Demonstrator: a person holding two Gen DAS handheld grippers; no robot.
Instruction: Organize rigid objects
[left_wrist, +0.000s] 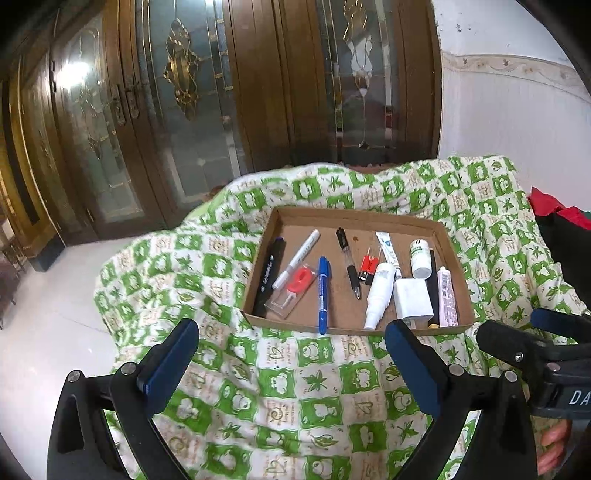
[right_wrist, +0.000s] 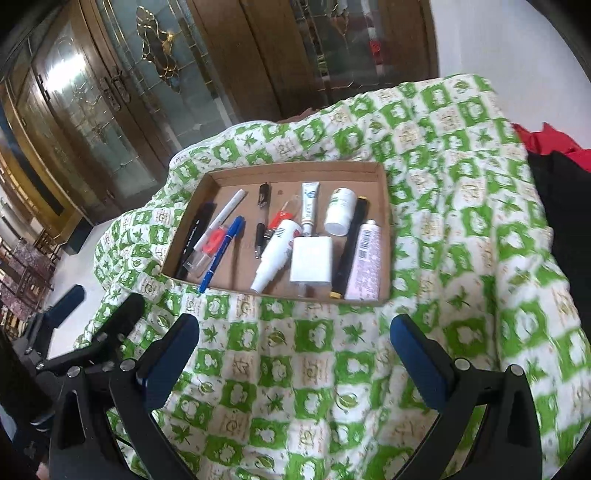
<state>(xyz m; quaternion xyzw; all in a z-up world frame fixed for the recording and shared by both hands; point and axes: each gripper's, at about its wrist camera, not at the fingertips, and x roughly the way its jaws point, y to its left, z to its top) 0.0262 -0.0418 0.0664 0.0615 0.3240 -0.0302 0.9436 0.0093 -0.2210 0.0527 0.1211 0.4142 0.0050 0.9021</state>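
Both grippers, left (left_wrist: 291, 363) and right (right_wrist: 295, 354), empty with fingers apart, hover over the quilt (left_wrist: 295, 387); the tray (left_wrist: 354, 218) lies ahead; its pens (left_wrist: 323, 291) run lengthwise away; neither gripper clearly nearer.

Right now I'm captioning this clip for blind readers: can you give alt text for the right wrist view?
A shallow cardboard tray on a green-and-white patterned quilt holds pens, markers, tubes, a white pill bottle and a white charger block. The open right gripper hovers empty before it; the left gripper shows at lower left.
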